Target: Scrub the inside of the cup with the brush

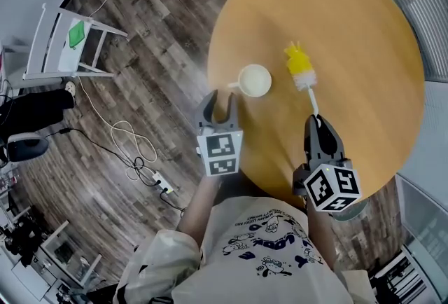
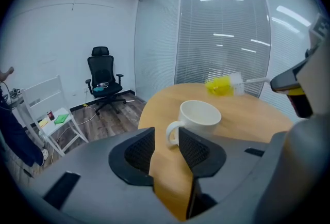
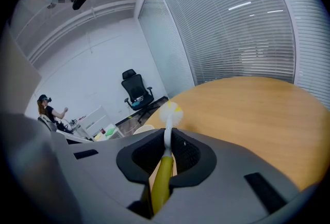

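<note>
Left tongs (image 1: pixel 218 101) (image 2: pixel 166 140): held low at the near-left edge of the worktop (image 1: pixel 350 29) (image 2: pixel 247 114); the 2 jaws stand apart with only bare wood showing in the gap, gripping nothing.

Right tongs (image 1: pixel 318 124) (image 3: pixel 166 148): over the near-right part of the worktop (image 3: pixel 247 109); jaws drawn narrow and clamped on the brush.

Cup (image 1: pixel 255 80) (image 2: pixel 198 117): white, upright, mouth open upward, standing on the worktop near its left edge; the inside looks plain and pale.

Cup handle (image 1: pixel 233 85) (image 2: pixel 172 132): turned back toward the left tongs.

Cup relative to left tongs: straight ahead of them, outside the gap; the handle sits just beyond the jaw tips, closer to the right-hand tip. I cannot tell whether it touches that tip.

Brush (image 1: pixel 306 80) (image 3: pixel 164 166): yellow grip pinched between the right tongs' jaws, white stem running forward from them, yellow and white bristle head at the far end.

Brush relative to cup: the head is just beside the cup on its right, outside the rim and apart from it; nothing is inside the cup.

The 2 tongs: side by side, well apart, both pointing away from the person across the worktop.

Worktop: round, light wood.

Surroundings: dark plank floor (image 1: pixel 161 29) with a loose white cable (image 1: pixel 129 141); a black office chair (image 2: pixel 104 81) by the far wall.
</note>
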A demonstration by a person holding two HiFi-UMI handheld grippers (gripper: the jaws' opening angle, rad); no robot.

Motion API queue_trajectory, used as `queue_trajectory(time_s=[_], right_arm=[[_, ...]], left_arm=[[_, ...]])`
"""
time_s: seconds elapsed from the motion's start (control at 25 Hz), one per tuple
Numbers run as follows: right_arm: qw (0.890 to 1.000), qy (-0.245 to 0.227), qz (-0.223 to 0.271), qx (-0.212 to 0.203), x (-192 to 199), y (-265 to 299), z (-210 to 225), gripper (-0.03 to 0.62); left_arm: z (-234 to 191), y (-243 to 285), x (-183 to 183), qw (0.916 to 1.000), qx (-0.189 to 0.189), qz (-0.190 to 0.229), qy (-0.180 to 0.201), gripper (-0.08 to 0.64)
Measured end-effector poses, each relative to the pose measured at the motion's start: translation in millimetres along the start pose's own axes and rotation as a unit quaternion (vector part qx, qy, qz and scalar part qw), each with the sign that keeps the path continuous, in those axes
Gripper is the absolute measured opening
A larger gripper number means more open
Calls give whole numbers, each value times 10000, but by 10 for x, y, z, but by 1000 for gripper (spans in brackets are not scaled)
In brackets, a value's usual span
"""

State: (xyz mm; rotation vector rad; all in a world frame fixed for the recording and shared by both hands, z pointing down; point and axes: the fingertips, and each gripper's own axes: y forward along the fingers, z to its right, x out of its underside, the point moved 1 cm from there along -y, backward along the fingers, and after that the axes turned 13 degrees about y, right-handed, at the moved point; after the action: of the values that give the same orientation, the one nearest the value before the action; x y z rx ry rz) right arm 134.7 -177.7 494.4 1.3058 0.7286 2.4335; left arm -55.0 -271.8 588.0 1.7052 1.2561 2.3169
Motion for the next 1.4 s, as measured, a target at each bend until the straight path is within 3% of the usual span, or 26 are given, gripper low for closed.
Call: queue_trajectory(time_s=[0.56, 1.08, 1.28, 1.4], right_arm=[[9998, 72, -125, 125, 88, 115, 54, 48], [9995, 121, -212, 192, 97, 181, 103, 48], [9995, 140, -227, 183, 105, 217, 149, 48], [9994, 159, -220, 194, 104, 215, 155, 48]], left_arm=[[58, 247, 82, 9997, 147, -172, 124, 132], [0, 412, 109, 9994, 14, -286, 202, 129], [37, 462, 115, 9992, -70, -212, 332, 47], [20, 461, 114, 9993, -177, -90, 310, 44]])
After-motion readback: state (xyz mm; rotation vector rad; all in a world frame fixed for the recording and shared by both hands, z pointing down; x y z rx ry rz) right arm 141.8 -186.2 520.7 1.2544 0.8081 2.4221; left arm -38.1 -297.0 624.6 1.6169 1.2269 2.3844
